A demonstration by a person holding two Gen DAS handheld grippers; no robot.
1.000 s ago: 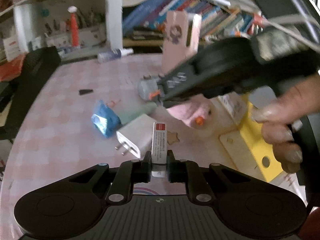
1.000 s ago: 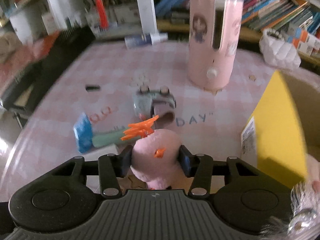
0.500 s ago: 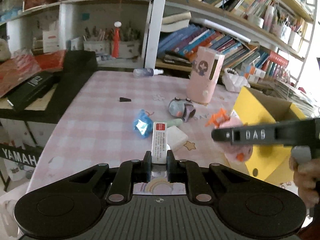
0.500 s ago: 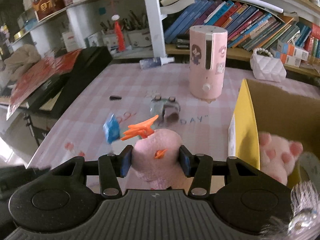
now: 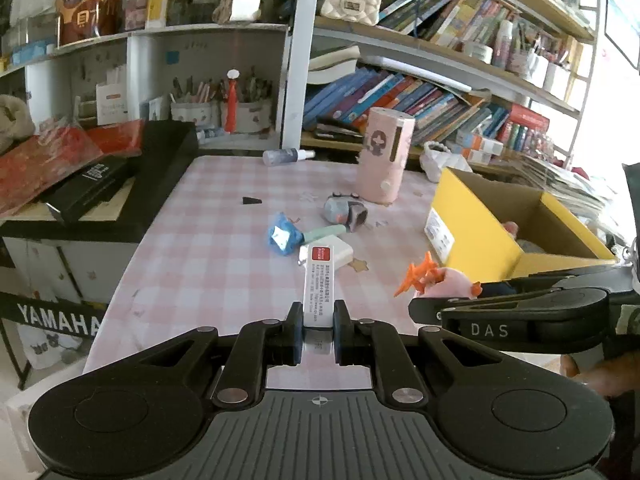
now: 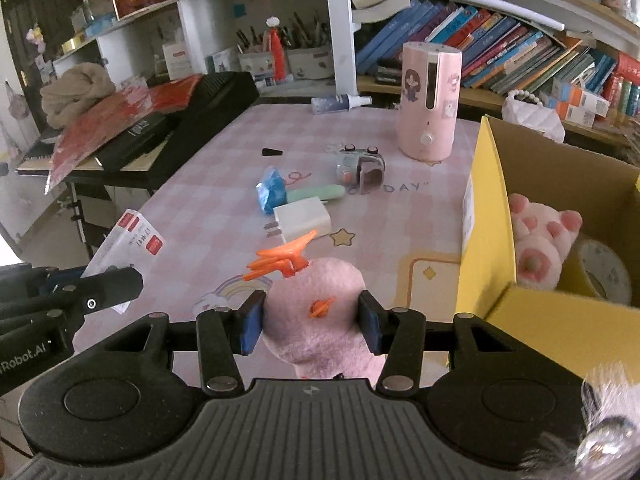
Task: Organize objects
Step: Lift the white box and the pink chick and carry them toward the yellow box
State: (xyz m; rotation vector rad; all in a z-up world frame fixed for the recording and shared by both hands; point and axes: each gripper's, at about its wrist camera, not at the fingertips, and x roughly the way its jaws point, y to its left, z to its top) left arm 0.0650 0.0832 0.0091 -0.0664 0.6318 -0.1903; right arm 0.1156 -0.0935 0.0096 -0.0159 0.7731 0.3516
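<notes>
Low in the middle of the left wrist view, the left gripper (image 5: 317, 330) is clenched on a slim white box with a red label (image 5: 319, 286), which sticks up and forward from between the pads. At bottom centre of the right wrist view, the right gripper (image 6: 311, 322) is grasping a pink plush toy with orange tufts (image 6: 320, 320), squeezed between its blue pads. Both held things hang above the pink checked tablecloth (image 5: 208, 240).

Compared with a second ago, both views have pulled back and risen: the clutter that then filled the frames now sits smaller in mid-frame, and far more shelving shows behind. The right gripper, which earlier crossed the left view high across the middle, now lies low at the right edge. Both grips look unchanged.

On the cloth, a white charger plug (image 6: 303, 219) lies just beside a blue wrapped item (image 6: 271, 190) and a pale green tube (image 6: 318, 193); a grey toy car (image 6: 360, 166) sits further back, a pink cylinder device (image 6: 430, 102) stands upright behind it, and a small black wedge (image 6: 272, 152) lies apart to the left.

A yellow cardboard box (image 6: 490, 216) stands open at the right, its near wall just beside the plush toy; inside are a pink paw plush (image 6: 540, 236) and a tape roll (image 6: 604, 268). Bare cloth stretches at the left of the clutter up to the table edge, where a black keyboard (image 6: 192, 120) adjoins.
</notes>
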